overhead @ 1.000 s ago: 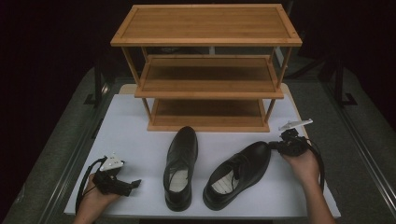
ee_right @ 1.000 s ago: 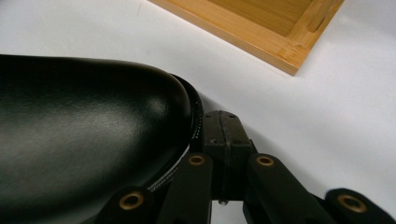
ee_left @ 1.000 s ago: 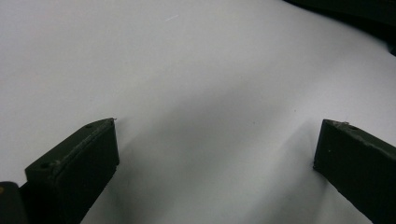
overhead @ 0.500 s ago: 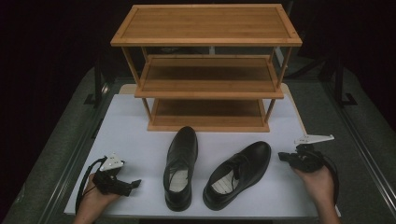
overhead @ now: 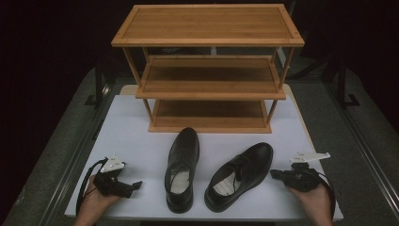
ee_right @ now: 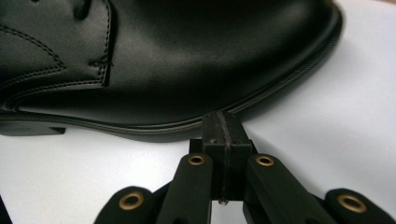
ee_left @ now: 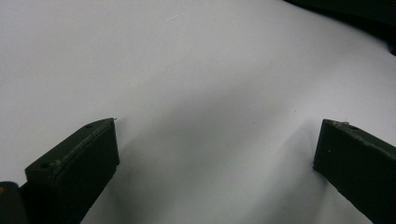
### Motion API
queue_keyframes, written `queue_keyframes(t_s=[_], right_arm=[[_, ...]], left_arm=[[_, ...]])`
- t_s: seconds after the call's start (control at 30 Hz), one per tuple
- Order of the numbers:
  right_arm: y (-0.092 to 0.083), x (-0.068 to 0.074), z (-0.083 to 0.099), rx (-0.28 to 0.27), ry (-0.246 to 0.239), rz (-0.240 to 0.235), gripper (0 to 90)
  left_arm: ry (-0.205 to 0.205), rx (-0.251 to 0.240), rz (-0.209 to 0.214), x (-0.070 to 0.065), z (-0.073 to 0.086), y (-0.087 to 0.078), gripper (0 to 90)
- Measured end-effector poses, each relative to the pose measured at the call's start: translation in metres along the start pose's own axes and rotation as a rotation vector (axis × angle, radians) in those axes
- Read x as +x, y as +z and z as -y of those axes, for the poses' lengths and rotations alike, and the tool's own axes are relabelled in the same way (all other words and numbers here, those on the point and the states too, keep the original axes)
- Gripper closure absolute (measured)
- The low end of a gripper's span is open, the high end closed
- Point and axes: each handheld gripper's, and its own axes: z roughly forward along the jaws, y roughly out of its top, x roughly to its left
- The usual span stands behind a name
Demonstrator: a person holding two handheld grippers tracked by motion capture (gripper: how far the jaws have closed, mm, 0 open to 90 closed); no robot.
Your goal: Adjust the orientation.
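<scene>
**Closed fingers nosing up to the right shoe**

Pressing together, empty, right gripper (ee_right: 223, 135) fingers sitting just beside the right shoe (ee_right: 154, 60) sole edge on the table (overhead: 141, 136). Resting spread and empty, left gripper (ee_left: 210, 154). Likely handling stiff, slick, moderately heavy; best gripping at the collar. Showing welt stitching up close; showing left shoe (overhead: 182, 165) and rack (overhead: 209, 89) from above.

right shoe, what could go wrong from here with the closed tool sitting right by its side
1. The right tool is shut, its tip at the sole edge of the right shoe; advancing would likely shove the shoe sideways rather than grip it.
2. A shove could slide it into the left shoe close beside it.
3. The left tool stands open over bare table, too far off to steady anything.
</scene>
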Motion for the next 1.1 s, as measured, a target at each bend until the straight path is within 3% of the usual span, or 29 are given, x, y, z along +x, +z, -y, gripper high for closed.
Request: queue_keyframes(t_s=[0.2,0.67,1.1], right_arm=[[0.011,0.002,-0.001,0.026,-0.008,-0.038,89.8],[0.016,0.004,-0.003,0.026,-0.009,-0.045,89.8],[0.039,0.006,-0.028,0.042,-0.049,-0.059,89.8]], left_arm=[[0.000,0.000,0.000,0.000,0.000,0.000,0.0],[-0.001,0.000,0.001,0.000,0.000,0.000,0.0],[-0.001,-0.001,0.000,0.000,0.000,0.000,0.0]])
